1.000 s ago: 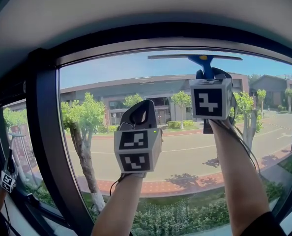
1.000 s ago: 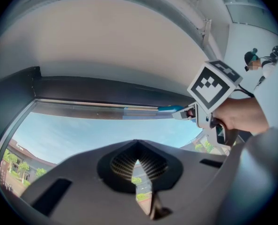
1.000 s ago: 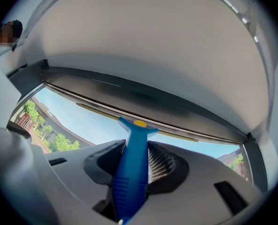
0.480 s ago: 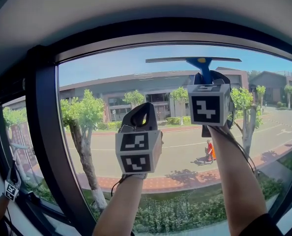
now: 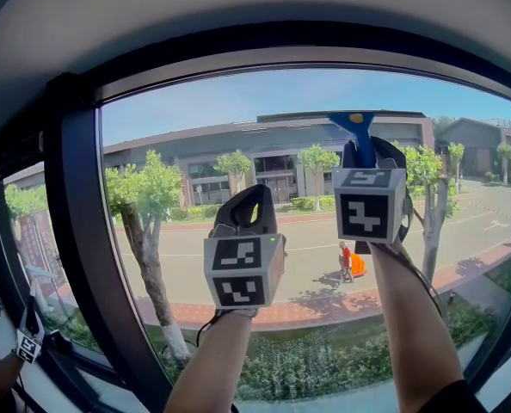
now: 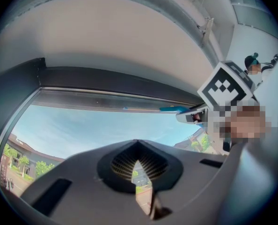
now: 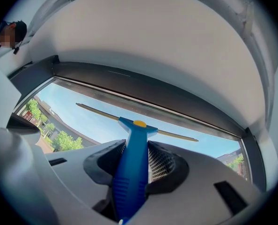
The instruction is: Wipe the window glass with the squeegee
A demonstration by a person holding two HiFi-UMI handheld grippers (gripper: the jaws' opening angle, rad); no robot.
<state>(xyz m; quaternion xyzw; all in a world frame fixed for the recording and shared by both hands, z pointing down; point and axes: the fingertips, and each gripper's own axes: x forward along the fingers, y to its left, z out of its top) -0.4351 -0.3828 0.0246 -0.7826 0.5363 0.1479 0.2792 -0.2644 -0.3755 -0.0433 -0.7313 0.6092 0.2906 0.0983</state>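
Note:
The squeegee has a blue handle (image 5: 357, 132) and a long thin blade (image 7: 99, 112) lying flat against the window glass (image 5: 195, 119), a little below the top frame. My right gripper (image 5: 372, 155) is raised to the upper right part of the pane and is shut on the handle (image 7: 131, 175), which runs up between its jaws. My left gripper (image 5: 249, 198) hangs lower and to the left, in front of the glass, shut with nothing in it. In the left gripper view my left gripper (image 6: 138, 165) faces the glass, with the squeegee (image 6: 174, 109) at the right.
A thick dark mullion (image 5: 75, 231) bounds the pane at the left, and the dark top frame (image 5: 324, 41) curves above under a pale ceiling. Another person's hand with a marker cube (image 5: 27, 344) shows at the lower left. Outside are trees, a road and buildings.
The squeegee and my right gripper have slid down the glass, away from the top frame. My left gripper has held its place. A figure in orange outside has moved left.

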